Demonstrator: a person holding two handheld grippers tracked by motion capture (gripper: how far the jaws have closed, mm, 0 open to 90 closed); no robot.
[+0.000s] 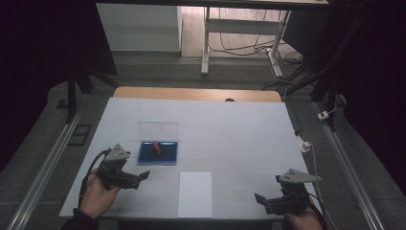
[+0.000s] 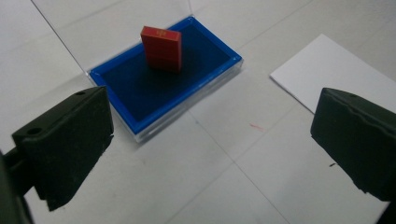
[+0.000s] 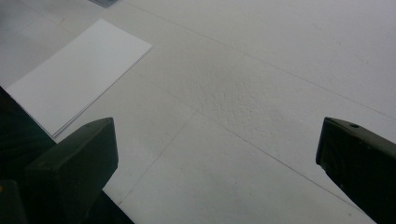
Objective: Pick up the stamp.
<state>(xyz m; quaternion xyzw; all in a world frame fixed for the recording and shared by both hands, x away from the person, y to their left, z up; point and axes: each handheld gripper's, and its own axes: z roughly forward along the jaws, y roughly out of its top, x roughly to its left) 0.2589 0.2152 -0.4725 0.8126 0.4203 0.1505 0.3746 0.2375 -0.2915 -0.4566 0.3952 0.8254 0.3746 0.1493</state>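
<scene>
Block stands upright in the blue case, upper centre of frame; left gripper, fingers wide open, could topple it by nudging. Right gripper is open too.

dim room, grey floor, white desk frame, tangled cables.

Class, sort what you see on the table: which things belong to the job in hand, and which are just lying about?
In the job:
red block, upright in the blue tray
left tongs, open, pointed at it

Lying about:
white paper
clear lid
right tongs, open over bare table
</scene>
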